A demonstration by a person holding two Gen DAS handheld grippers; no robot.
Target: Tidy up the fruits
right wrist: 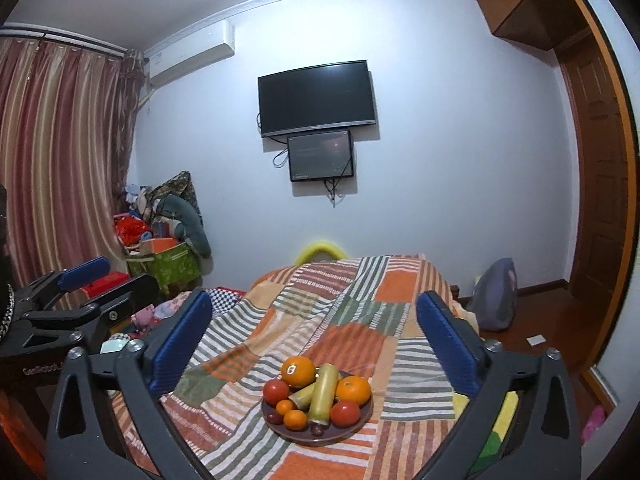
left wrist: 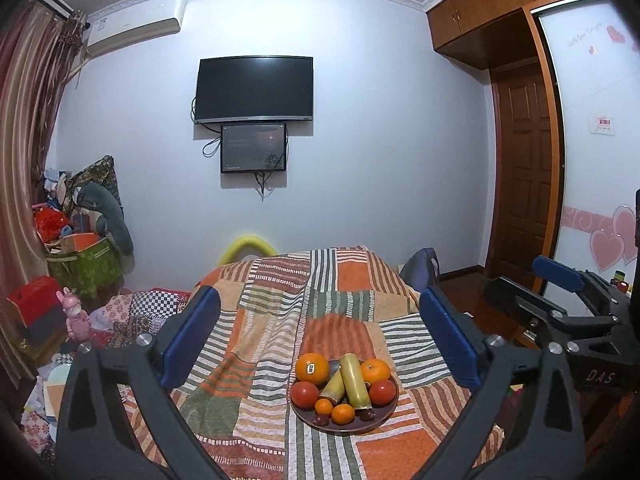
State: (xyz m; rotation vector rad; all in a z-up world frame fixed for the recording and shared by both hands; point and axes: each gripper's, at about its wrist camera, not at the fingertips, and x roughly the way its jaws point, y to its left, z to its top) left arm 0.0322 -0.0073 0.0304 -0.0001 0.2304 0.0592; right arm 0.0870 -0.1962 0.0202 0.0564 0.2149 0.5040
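A dark round plate sits on the patchwork blanket. It holds two big oranges, two red tomatoes, two small tangerines, two yellow-green cane pieces and dark small fruits. My left gripper is open and empty, above and before the plate. My right gripper is open and empty, likewise. The right gripper shows at the right of the left wrist view; the left gripper shows at the left of the right wrist view.
The blanket covers a raised surface that drops off at left and right. Piled bags and boxes stand by the curtain on the left. A grey bag lies on the wooden floor at right.
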